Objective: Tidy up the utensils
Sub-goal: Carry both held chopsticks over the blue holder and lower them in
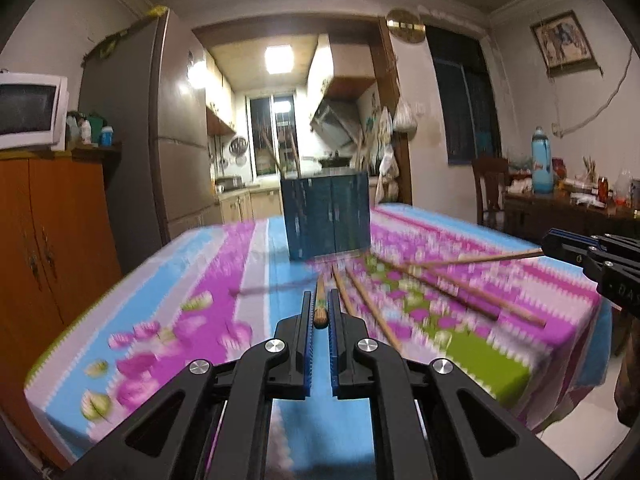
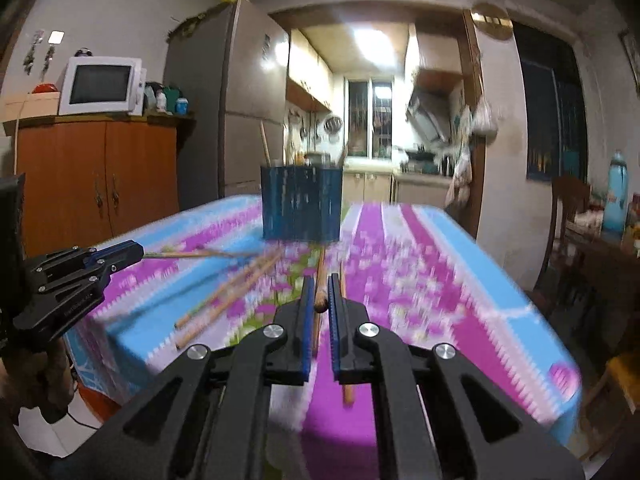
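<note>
A dark blue square utensil holder stands on the table with a few chopsticks in it; it also shows in the right wrist view. My left gripper is shut on a wooden chopstick and holds it above the cloth, pointing at the holder. My right gripper is shut on another chopstick. Several loose chopsticks lie on the cloth in front of the holder, and they also show in the right wrist view. The right gripper shows at the right edge of the left view, the left gripper at the left of the right view.
The table wears a pink, blue and green flowered cloth. An orange cabinet with a white microwave stands left, beside a grey fridge. A chair and a cluttered side table stand right.
</note>
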